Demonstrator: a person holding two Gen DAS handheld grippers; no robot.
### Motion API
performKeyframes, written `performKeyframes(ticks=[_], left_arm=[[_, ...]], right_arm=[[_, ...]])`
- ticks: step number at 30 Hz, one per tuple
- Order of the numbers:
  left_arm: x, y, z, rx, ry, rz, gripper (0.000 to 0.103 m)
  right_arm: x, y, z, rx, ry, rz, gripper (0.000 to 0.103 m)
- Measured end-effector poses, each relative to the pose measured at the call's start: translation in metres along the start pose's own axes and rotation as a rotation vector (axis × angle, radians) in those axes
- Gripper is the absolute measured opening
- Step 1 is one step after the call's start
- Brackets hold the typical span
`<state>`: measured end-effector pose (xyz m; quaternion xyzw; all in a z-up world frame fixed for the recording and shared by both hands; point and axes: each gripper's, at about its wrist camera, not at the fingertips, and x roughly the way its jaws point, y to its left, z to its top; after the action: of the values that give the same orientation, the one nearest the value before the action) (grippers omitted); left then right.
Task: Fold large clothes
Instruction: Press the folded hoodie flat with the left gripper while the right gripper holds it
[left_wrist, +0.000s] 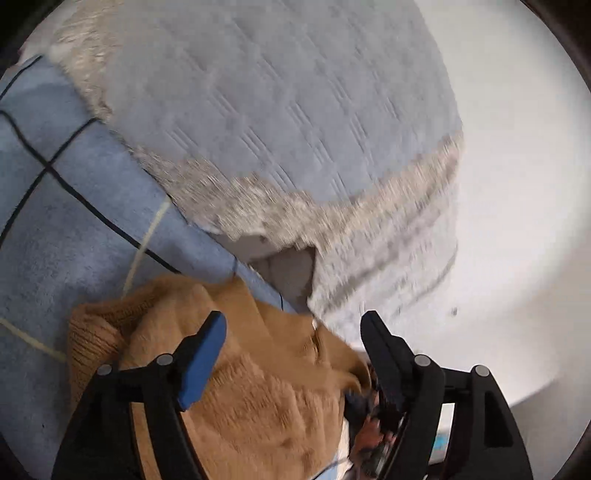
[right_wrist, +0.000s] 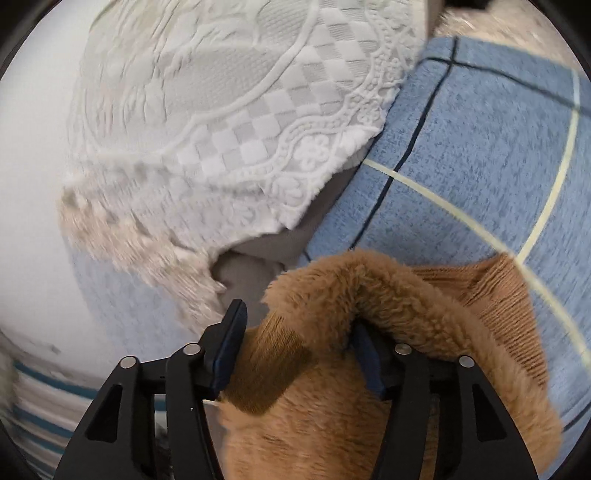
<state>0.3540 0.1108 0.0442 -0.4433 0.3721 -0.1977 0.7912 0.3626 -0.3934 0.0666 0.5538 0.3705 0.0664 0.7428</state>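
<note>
So in the left wrist view, the tan sweater (left_wrist: 236, 376) sits bunched up on the blue checked blanket (left_wrist: 74, 206), right at the blanket's edge next to the pale quilted cover (left_wrist: 295, 110). The left gripper (left_wrist: 291, 332) has its jaws spread wide over the sweater, and as far as I can see neither pad presses on the knit, so nothing is held on this side. The fabric looks rumpled, with a ribbed cuff or hem poking out toward the blanket's middle.

Right wrist view: the same sweater, fuzzy side out, humps up against the blanket (right_wrist: 480, 155) just below the white embossed throw (right_wrist: 229, 110). The right gripper (right_wrist: 295, 332) stands about half open with a thick roll of sweater between the jaws; one finger is mostly buried in the pile, so I can't say for sure it's clear of the cloth, but it doesn't look clamped.

My read: it's a loose heap, no clean fold visible, so most of the folding looks still ahead.
</note>
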Motion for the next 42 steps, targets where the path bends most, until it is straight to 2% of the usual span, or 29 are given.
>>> performKeyframes(ticks=[1,4,7,8,9,13,15,17,18,21,23,29,35,39,41,42], left_arm=[[0.003,-0.006,-0.005,0.022,0.024,0.012,0.077],[0.015,-0.024,-0.025,0.091,0.111,0.003,0.077],[0.026,-0.044,-0.046,0.188,0.180,0.010,0.077],[0.028,-0.051,-0.054,0.229,0.193,0.024,0.079],[0.032,-0.059,-0.061,0.280,0.204,0.046,0.081],[0.050,-0.077,-0.094,0.435,0.272,0.118,0.081],[0.057,-0.077,-0.107,0.462,0.298,0.159,0.081],[0.063,-0.072,-0.117,0.472,0.330,0.160,0.081],[0.065,-0.070,-0.121,0.482,0.341,0.175,0.081],[0.074,-0.065,-0.136,0.569,0.391,0.260,0.081],[0.082,-0.060,-0.145,0.615,0.414,0.329,0.081],[0.093,-0.042,-0.147,0.597,0.445,0.369,0.081],[0.093,-0.034,-0.143,0.559,0.455,0.367,0.081],[0.093,-0.037,-0.148,0.597,0.453,0.392,0.081],[0.096,-0.034,-0.144,0.564,0.461,0.384,0.081],[0.096,-0.032,-0.143,0.552,0.461,0.381,0.081]], right_arm=[[-0.004,0.000,0.001,0.013,-0.024,-0.022,0.061],[-0.023,0.030,0.001,-0.164,-0.134,-0.146,0.061],[-0.034,0.075,-0.008,-0.457,-0.187,-0.276,0.061],[-0.033,0.089,-0.016,-0.578,-0.171,-0.288,0.061],[-0.031,0.096,-0.022,-0.642,-0.149,-0.287,0.061],[-0.014,0.122,-0.079,-1.030,-0.028,-0.266,0.061],[-0.003,0.126,-0.107,-1.188,0.016,-0.236,0.061],[0.019,0.128,-0.134,-1.328,0.072,-0.196,0.061],[0.027,0.129,-0.138,-1.351,0.102,-0.190,0.061],[0.057,0.131,-0.153,-1.416,0.283,-0.127,0.061],[0.079,0.131,-0.161,-1.475,0.343,-0.140,0.061],[0.114,0.120,-0.184,-1.684,0.417,-0.221,0.063],[0.135,0.122,-0.177,-1.683,0.452,-0.308,0.063],[0.147,0.123,-0.174,-1.636,0.485,-0.360,0.064],[0.146,0.122,-0.183,-1.665,0.473,-0.397,0.060],[0.143,0.122,-0.188,-1.688,0.458,-0.403,0.048]])
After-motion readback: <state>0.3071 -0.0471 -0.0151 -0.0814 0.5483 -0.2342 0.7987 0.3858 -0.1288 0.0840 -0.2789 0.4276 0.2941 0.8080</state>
